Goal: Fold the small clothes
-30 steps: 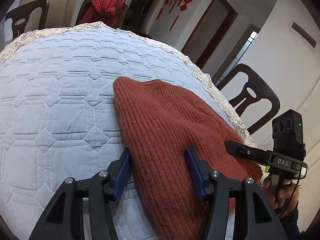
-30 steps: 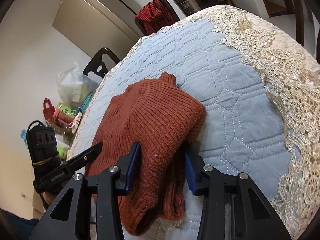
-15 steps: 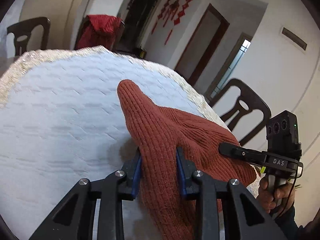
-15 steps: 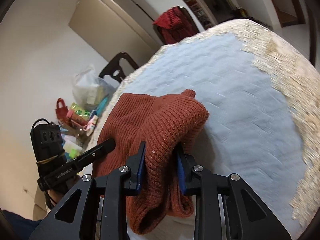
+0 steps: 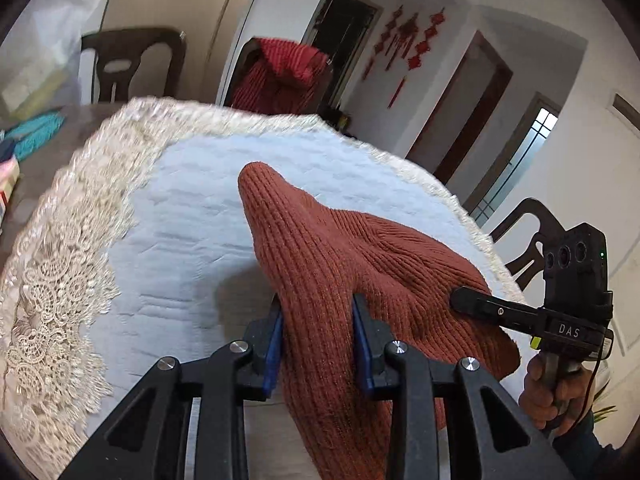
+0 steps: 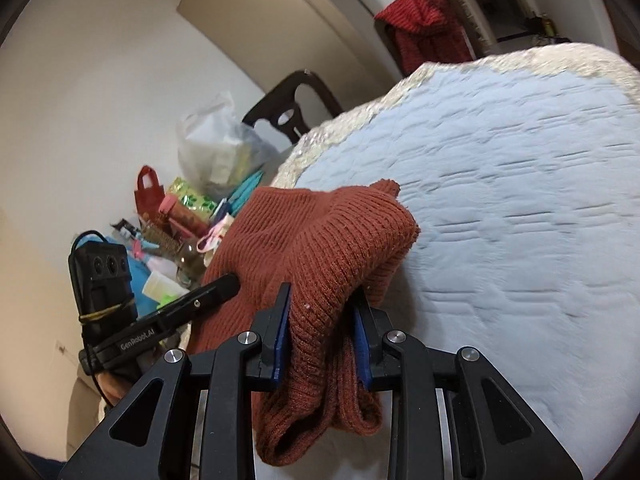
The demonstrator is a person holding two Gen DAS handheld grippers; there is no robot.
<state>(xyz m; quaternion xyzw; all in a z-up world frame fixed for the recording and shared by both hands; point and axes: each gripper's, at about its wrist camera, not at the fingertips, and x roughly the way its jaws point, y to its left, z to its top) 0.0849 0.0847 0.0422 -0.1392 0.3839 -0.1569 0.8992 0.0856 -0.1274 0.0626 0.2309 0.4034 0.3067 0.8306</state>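
A rust-red ribbed knit garment [image 5: 344,256] is lifted off the light blue quilted table cover [image 5: 188,216]. My left gripper [image 5: 318,336] is shut on one bunched part of it. My right gripper [image 6: 320,332] is shut on another bunched part of the same garment [image 6: 320,240], and folds hang below its fingers. Each gripper shows in the other's view: the right one [image 5: 472,304] at the garment's right edge, the left one [image 6: 216,286] at its left edge. The far tip of the garment points away over the table.
The table cover has a cream lace border [image 5: 60,260]. Dark chairs stand around, one with a red cloth [image 5: 280,76] on its back. Bags and clutter [image 6: 188,208] lie beside the table on the left. Another chair [image 5: 528,232] stands at the right.
Both grippers closed on the garment and raised it off the table. The garment went from lying flat to bunched and hanging between the two grippers.
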